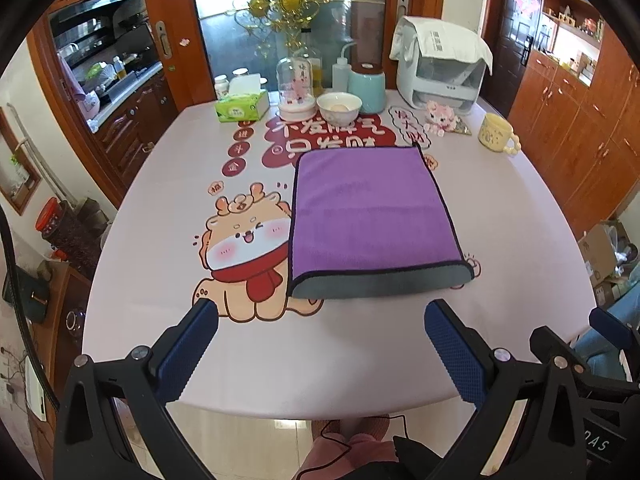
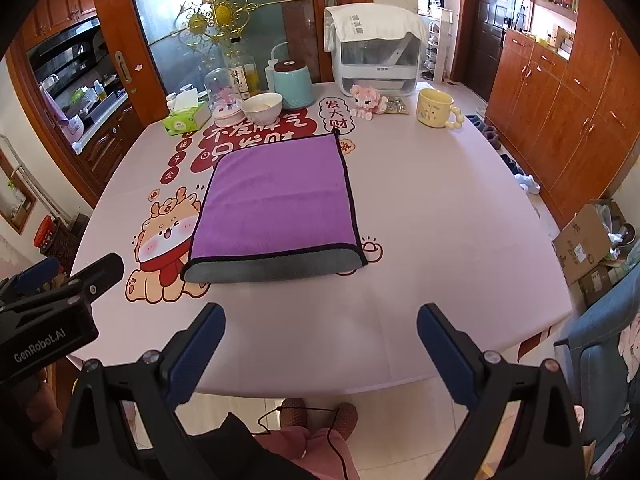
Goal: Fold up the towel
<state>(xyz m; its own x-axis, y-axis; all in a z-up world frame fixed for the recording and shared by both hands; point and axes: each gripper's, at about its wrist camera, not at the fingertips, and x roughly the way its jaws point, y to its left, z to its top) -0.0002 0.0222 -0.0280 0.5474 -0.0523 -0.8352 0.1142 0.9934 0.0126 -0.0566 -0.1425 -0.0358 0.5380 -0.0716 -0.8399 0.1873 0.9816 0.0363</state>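
A purple towel (image 1: 368, 212) with a black hem lies flat on the pink table (image 1: 160, 240), folded over, with a grey strip of its underside showing along the near edge (image 1: 380, 284). It also shows in the right wrist view (image 2: 276, 208). My left gripper (image 1: 320, 320) is open and empty, held above the table's near edge, short of the towel. My right gripper (image 2: 320, 320) is open and empty too, near the front edge, with the towel ahead of it. The left gripper's body shows at the left of the right wrist view (image 2: 60, 304).
At the back of the table stand a green tissue box (image 1: 242, 106), a glass dome (image 1: 296, 88), a white bowl (image 1: 339, 106), a teal canister (image 1: 368, 88), a white appliance (image 1: 440, 64), a pink toy (image 1: 440, 116) and a yellow mug (image 1: 496, 132). Wooden cabinets (image 2: 560, 92) line the right.
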